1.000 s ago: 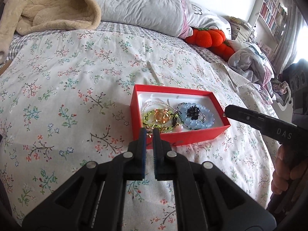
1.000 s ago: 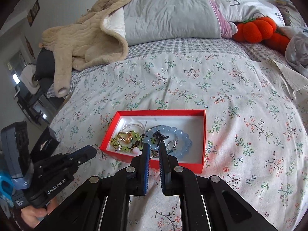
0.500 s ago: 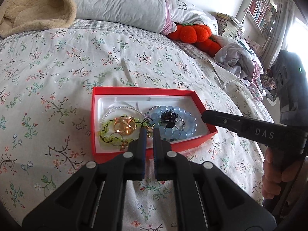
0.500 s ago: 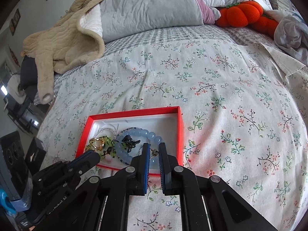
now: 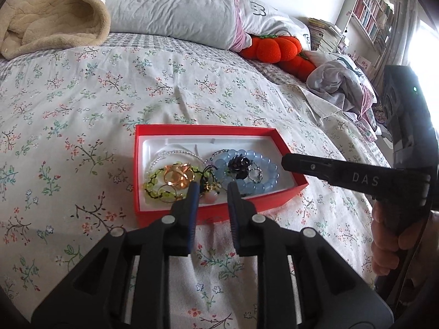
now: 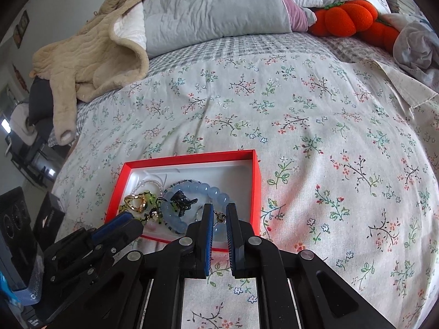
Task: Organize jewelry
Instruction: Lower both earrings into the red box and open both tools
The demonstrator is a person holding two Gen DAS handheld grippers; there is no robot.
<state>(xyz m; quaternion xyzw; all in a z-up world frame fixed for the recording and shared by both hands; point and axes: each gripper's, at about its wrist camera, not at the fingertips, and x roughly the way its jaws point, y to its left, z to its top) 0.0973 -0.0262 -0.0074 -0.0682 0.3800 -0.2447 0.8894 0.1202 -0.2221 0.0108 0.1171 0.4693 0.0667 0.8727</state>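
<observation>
A red box (image 5: 219, 213) (image 6: 255, 181) lies open on the flowered bedspread. Inside are a blue bead bracelet (image 5: 263, 164) (image 6: 216, 192), a black charm (image 5: 238, 164) (image 6: 181, 201), a green bead bracelet (image 5: 153, 183) with a gold ring (image 5: 178, 175), and a clear bead strand (image 5: 170, 155). My left gripper (image 5: 211, 189) (image 6: 120, 219) hovers over the box's near wall. Its jaws are opening, with nothing gripped between them. My right gripper (image 6: 219, 213) is shut and empty above the blue bracelet. In the left wrist view its tip (image 5: 285, 161) reaches the box's right end.
A beige blanket (image 6: 90, 54) and a grey pillow (image 6: 214, 8) lie at the head of the bed. Orange pumpkin plush toys (image 5: 274, 49) and crumpled clothes (image 5: 337, 82) sit at the right. A hand (image 5: 384, 249) grips the right tool. Bookshelves (image 5: 370, 19) stand behind.
The left jaws have parted from shut. Both grippers have drawn nearer the box, and the right one has sunk over the blue bracelet.
</observation>
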